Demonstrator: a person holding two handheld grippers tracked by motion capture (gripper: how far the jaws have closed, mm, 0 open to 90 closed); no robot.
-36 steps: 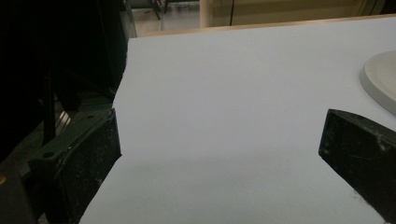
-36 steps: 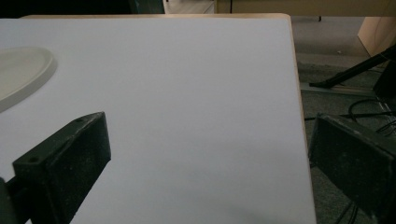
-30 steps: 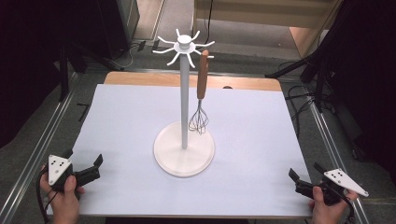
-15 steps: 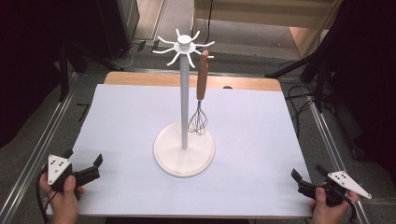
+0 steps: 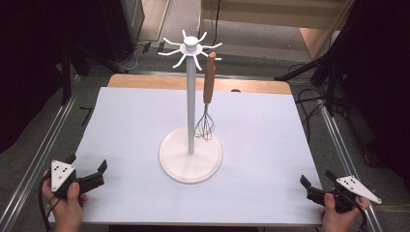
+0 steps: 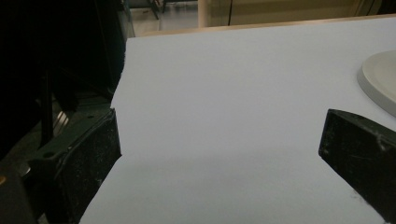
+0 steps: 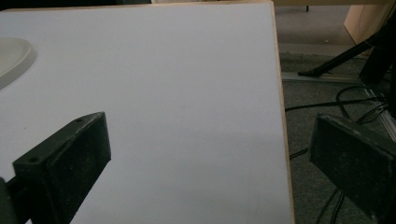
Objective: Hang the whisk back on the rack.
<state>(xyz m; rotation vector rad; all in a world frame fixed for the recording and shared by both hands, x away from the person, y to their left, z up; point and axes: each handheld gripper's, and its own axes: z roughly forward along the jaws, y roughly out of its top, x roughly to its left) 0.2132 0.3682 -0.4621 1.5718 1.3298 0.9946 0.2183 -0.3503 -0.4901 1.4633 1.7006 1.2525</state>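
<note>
A white hook stand (image 5: 191,104) rises from a round base (image 5: 190,164) in the middle of the white-covered table (image 5: 125,121). From one of its top hooks hangs a whisk (image 5: 209,84) with a wooden handle, its wire end just above the base. My left gripper (image 5: 88,163) rests at the near left corner, open and holding nothing. The right gripper (image 5: 318,178) sits at the near right corner, also open and holding nothing. In the left gripper view the jaws (image 6: 219,149) stand wide apart, with the base's rim (image 6: 380,81) at the right. The right gripper view shows wide jaws (image 7: 210,154) and the base (image 7: 14,58) at the left.
The table's wooden edge (image 7: 279,93) runs close to my right gripper, with cables (image 7: 345,100) on the floor beyond it. Metal rails (image 5: 38,154) flank the table on both sides. Dark equipment stands (image 5: 333,72) surround it.
The right gripper has drifted slightly to the right along the near edge. The left gripper, the stand and the whisk have not moved.
</note>
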